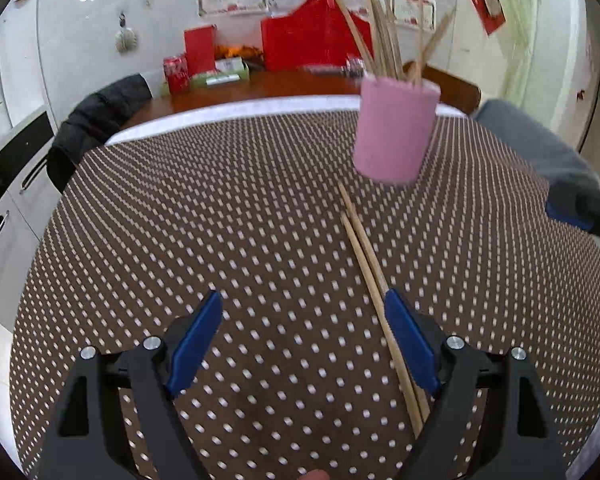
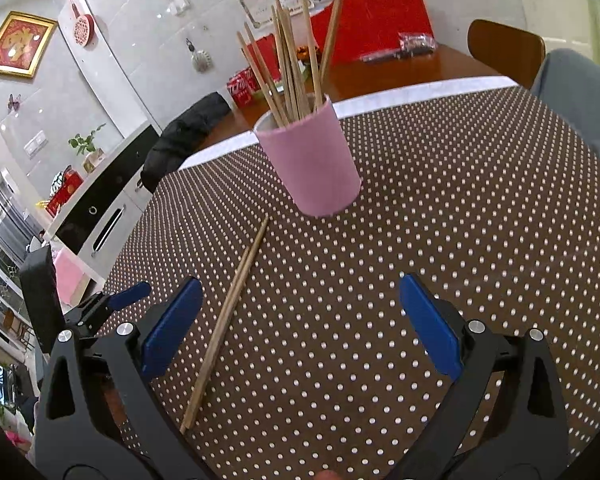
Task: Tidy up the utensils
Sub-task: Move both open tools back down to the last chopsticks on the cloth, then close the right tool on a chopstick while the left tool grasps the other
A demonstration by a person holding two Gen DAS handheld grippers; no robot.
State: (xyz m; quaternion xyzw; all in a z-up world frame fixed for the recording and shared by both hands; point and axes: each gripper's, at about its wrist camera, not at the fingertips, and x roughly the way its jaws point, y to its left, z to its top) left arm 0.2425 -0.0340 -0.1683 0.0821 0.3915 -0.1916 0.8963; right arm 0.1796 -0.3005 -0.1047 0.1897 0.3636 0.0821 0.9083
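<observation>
A pink cup [image 1: 394,132] [image 2: 310,164] stands upright on the brown dotted tablecloth [image 1: 220,220] [image 2: 440,220], with several wooden chopsticks [image 2: 288,68] sticking up out of it. Two loose wooden chopsticks [image 1: 364,256] [image 2: 230,308] lie side by side on the cloth in front of the cup. My left gripper [image 1: 302,300] is open above the cloth; the loose pair runs just inside its right finger [image 1: 410,340]. My right gripper [image 2: 300,292] is open too, and the pair lies just inside its left finger [image 2: 172,328]. Nothing is held.
A person's grey sleeve [image 1: 532,140] [image 2: 580,96] reaches in at the right. Behind the cloth a wooden table [image 1: 260,88] carries red cans and boxes. A dark jacket [image 1: 96,120] hangs over a chair at the left. A wooden chair back [image 2: 504,48] stands far right.
</observation>
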